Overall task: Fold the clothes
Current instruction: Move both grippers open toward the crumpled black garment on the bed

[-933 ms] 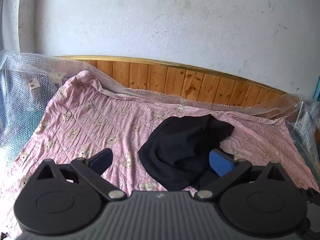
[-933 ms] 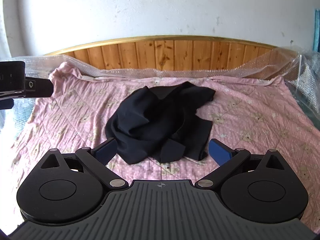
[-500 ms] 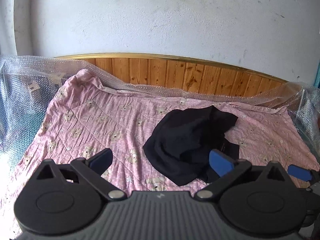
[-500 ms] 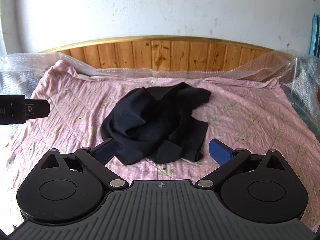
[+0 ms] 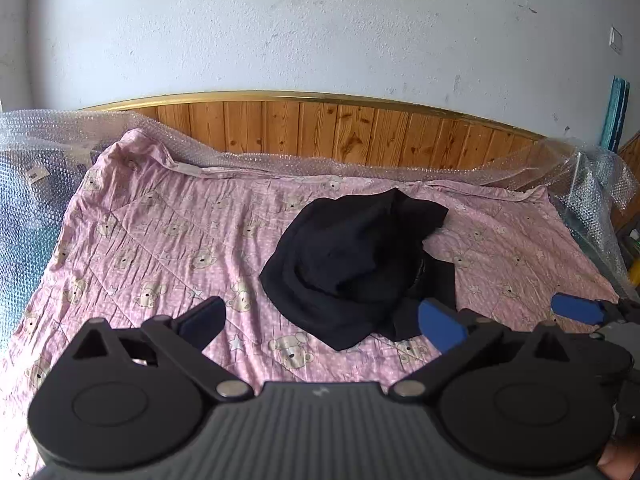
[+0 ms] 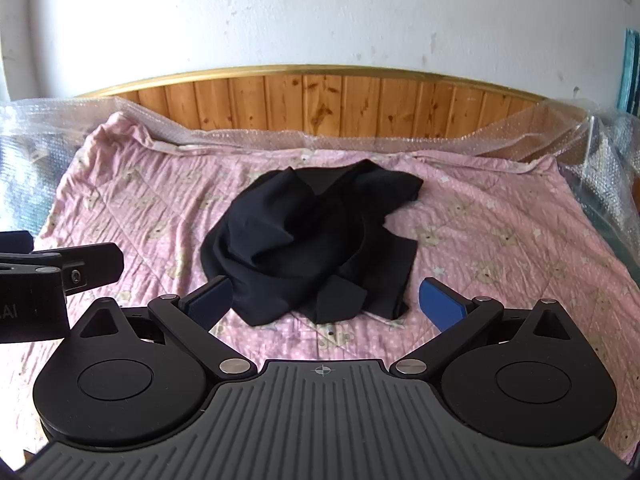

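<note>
A crumpled black garment (image 6: 312, 248) lies in a heap near the middle of the bed's pink bear-print sheet (image 6: 500, 240), short of the wooden headboard (image 6: 320, 100). The left claw (image 5: 320, 324) hangs with its jaws wide apart and empty, above the sheet just before the heap; the right claw (image 6: 326, 304) is likewise spread and holds nothing.

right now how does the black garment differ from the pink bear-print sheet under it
The crumpled black garment is plain and dark; the pink bear-print sheet is pale and patterned. The garment is bunched in a heap with folds overlapping; the sheet is spread out nearly flat, only wrinkled. The garment covers a small patch mid-bed; the sheet spans almost the whole bed. Both are soft cloth, and neither open claw touches them.
</note>
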A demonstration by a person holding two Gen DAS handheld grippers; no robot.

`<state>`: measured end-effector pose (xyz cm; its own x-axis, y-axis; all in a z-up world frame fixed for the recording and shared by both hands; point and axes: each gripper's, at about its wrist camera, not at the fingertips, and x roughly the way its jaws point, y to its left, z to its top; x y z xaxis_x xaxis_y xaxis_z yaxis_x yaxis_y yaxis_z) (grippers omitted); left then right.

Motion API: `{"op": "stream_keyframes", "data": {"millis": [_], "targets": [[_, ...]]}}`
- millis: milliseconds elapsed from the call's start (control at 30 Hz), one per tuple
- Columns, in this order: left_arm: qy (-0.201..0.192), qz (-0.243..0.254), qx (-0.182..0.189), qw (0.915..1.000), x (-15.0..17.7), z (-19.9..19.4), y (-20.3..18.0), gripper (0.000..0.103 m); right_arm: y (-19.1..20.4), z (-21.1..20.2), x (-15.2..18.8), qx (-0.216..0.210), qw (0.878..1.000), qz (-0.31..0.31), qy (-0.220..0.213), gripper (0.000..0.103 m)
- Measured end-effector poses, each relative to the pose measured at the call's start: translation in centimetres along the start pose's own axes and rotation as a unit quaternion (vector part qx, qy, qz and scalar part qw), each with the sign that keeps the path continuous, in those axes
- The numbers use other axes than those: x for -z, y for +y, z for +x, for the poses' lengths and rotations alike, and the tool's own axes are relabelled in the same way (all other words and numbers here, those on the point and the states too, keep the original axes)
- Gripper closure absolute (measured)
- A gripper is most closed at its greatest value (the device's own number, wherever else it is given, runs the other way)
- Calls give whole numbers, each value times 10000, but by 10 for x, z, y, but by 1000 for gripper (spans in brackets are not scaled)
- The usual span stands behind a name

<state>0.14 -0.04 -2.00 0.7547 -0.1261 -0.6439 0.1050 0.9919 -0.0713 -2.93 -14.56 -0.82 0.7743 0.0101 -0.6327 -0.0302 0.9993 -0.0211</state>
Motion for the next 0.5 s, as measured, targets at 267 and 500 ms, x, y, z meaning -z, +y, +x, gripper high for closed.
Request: {"op": "stream_keyframes", "data": {"millis": [267, 500], "targets": [[32, -69, -70, 9999, -5, 4, 4, 0, 1, 5, 2, 61, 10000, 32, 15, 2], [32, -71, -30, 10000, -4, 8, 5, 0, 3, 10, 1, 78, 10000, 21, 43, 2]]}}
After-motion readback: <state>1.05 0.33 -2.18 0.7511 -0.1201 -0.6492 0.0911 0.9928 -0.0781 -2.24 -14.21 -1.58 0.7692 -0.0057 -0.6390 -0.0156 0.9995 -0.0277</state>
